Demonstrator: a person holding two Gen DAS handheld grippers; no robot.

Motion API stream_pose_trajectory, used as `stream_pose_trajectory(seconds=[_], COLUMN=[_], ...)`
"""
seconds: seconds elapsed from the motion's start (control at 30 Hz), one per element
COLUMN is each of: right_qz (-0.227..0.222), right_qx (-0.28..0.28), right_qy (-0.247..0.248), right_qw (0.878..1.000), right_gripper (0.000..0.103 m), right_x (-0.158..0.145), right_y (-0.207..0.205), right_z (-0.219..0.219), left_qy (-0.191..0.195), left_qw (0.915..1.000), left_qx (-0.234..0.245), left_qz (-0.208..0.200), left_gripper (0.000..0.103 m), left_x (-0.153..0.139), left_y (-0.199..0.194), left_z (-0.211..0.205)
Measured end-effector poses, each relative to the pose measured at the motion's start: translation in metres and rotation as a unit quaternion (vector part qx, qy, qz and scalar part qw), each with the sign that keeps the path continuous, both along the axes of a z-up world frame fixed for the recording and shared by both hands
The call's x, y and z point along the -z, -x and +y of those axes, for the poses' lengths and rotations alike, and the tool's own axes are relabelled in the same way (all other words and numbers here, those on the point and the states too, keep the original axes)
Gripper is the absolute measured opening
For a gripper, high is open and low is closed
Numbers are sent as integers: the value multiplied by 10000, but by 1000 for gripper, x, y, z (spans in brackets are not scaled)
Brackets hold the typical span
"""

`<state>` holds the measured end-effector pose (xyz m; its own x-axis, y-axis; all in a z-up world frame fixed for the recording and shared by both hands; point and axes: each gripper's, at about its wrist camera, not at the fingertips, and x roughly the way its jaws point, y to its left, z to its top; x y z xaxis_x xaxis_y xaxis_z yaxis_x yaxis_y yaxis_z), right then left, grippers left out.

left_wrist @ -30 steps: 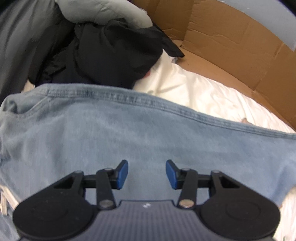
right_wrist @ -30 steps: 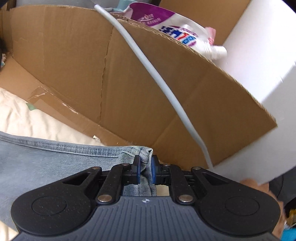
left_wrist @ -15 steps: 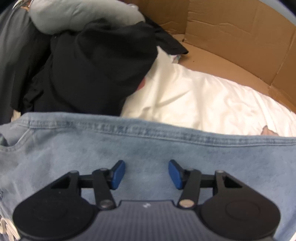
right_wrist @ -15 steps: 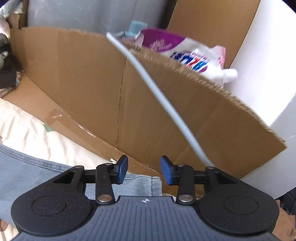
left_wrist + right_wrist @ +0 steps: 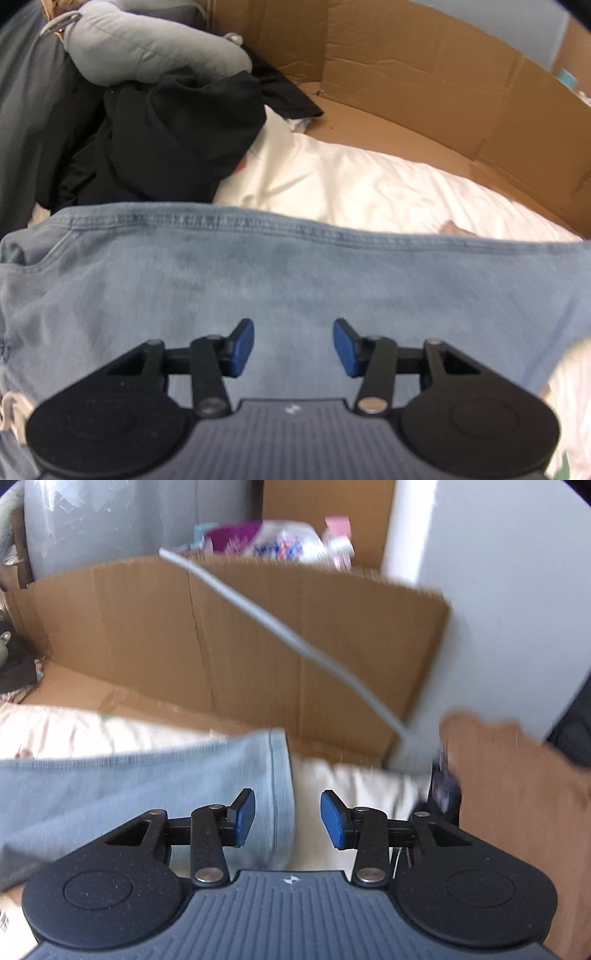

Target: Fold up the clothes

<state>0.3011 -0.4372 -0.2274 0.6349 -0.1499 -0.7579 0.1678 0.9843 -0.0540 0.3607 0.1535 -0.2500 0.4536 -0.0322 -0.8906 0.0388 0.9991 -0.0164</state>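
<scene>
At the far left, a heap of dark clothes (image 5: 177, 147) with a grey padded garment (image 5: 147, 55) on top sits just beyond the jeans, waiting its turn. The pale blue jeans (image 5: 277, 288) lie spread across the white sheet (image 5: 369, 184), running from left to right, with a stitched edge along their far side.

The left claw (image 5: 293, 347) hangs over the middle of the denim with its jaws apart and nothing pinched between them. Whether the pads rest on the cloth cannot be told.

Further right, the right claw (image 5: 288, 818) has just been opening its jaws. The hem end of the jeans (image 5: 273, 782) lies below its left pad and is not gripped. Beyond it a cardboard wall (image 5: 258, 635) stands along the far side, with a grey cable (image 5: 280, 627) slanting across it and a detergent pouch (image 5: 280, 542) behind.

The risks, as I judge them:
- The released hem may lie skewed, so the next fold could come out crooked.
- The view is blurred with motion, and a quick sweep could drag the denim and ruck it up.
- The cable hangs close on the right, and a claw reaching there could snag it.
- A bite taken too deep could catch the sheet along with the denim.
</scene>
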Motion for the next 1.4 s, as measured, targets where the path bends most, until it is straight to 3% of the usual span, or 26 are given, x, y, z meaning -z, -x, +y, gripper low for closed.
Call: stream_pose_trajectory(seconds=[0.27,0.43,0.7,0.77,0.8,0.83,0.87,1.4], right_qz=[279,372,478,433,440,441,437,838], right_qx=[129,206,267,223,208,213,213,33], right_qy=[-301,-495,-753,-786,-782,-780,-790,-205], right_qw=[9991,9979,9957,9957,9958,9958,9957,9963], right_gripper=[49,50,56,51,33,22,18,15], right_x=[36,55,83,85,84,82,80,10], right_y=[28,27,13,12,11,10,10,24], right_z=[2,2,5,5,4,3,1,-14], left_qy=[-61,50,280,381,438,461,463,347], left_qw=[9998,10000,9988,9984,9980,9979,9979,9984], left_qx=[189,50,-354,-345,-341,-329,-308,-211], left_qz=[-91,-71,165,256,293,316,343,383], left_gripper=[51,51,51,51,51,50,51,51], left_x=[-19,-21,-5,0,1,2,3,-1], left_y=[61,90,117,121,123,125,127,129], left_z=[-8,-7,-5,-7,-9,-10,-12,-22])
